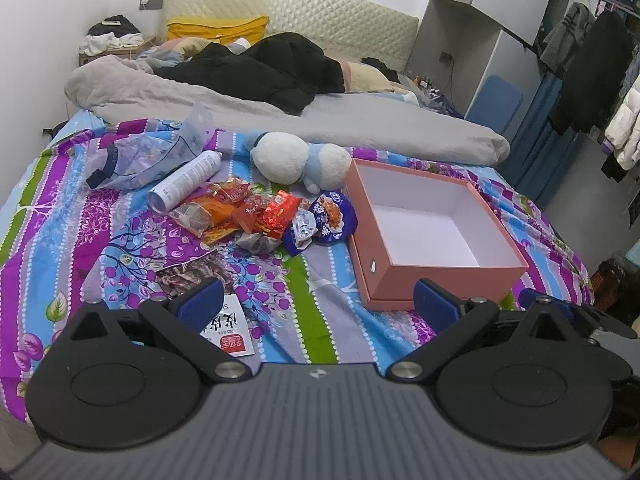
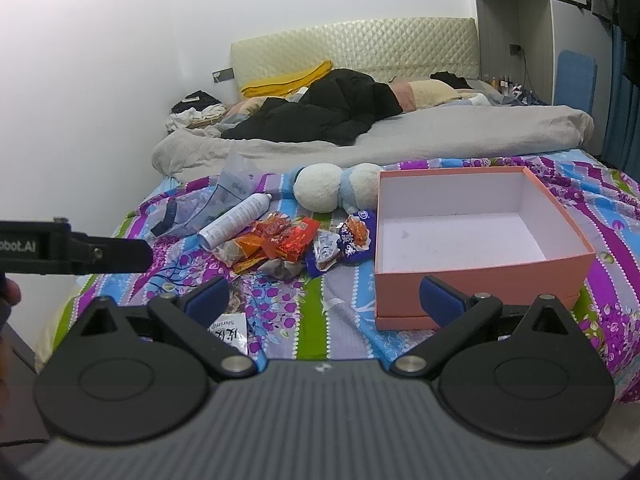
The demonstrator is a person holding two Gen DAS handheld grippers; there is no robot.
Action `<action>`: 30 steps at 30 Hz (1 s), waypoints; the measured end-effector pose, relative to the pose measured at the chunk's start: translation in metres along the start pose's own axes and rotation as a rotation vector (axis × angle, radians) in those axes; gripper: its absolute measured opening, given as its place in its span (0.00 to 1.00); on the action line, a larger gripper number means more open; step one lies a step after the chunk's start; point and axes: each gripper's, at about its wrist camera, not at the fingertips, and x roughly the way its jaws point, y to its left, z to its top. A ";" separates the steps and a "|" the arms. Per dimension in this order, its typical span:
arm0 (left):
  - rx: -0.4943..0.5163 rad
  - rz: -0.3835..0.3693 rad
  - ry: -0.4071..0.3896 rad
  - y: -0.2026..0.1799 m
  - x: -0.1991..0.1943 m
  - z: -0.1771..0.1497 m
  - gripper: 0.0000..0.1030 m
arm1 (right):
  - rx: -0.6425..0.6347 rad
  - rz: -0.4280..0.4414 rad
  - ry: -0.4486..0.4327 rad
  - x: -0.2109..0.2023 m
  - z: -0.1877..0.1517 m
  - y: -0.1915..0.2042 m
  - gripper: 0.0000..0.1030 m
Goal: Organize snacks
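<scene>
On patterned bedsheet [image 1: 304,280], snack packets [image 1: 256,216] lie heaped just left of empty pink box [image 1: 448,276]; white spray can [image 1: 186,180], plush toy [image 1: 300,158] behind. Left hand-held gripper [image 1: 320,300] and right hand-held gripper [image 2: 326,296] hover, fingers spread wide, nothing held.

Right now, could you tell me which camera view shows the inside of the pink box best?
The right wrist view: the pink box sits nearly head-on, so its bare white floor and walls show. In the left wrist view the same box lies off to the right at an angle, its near wall hiding part of the floor.
</scene>
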 end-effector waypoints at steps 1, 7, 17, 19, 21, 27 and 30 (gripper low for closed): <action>-0.001 0.000 0.003 0.001 0.001 0.000 0.99 | -0.001 0.000 0.001 0.001 0.000 0.000 1.00; 0.000 0.001 0.021 0.005 0.011 0.003 0.99 | 0.002 0.003 0.016 0.007 0.000 0.000 1.00; -0.009 -0.010 0.053 0.020 0.040 0.006 0.99 | -0.042 0.021 0.050 0.031 -0.004 0.007 1.00; 0.004 0.004 0.057 0.023 0.047 0.006 0.99 | -0.029 0.040 0.065 0.038 -0.005 0.007 1.00; -0.002 0.007 0.061 0.027 0.054 0.006 0.99 | -0.028 0.035 0.074 0.045 -0.007 0.008 1.00; -0.033 0.024 0.075 0.048 0.078 0.005 0.99 | -0.012 0.055 0.085 0.060 -0.009 0.003 0.89; -0.053 0.046 0.106 0.060 0.096 0.001 0.99 | -0.022 0.089 0.098 0.070 -0.011 0.006 0.88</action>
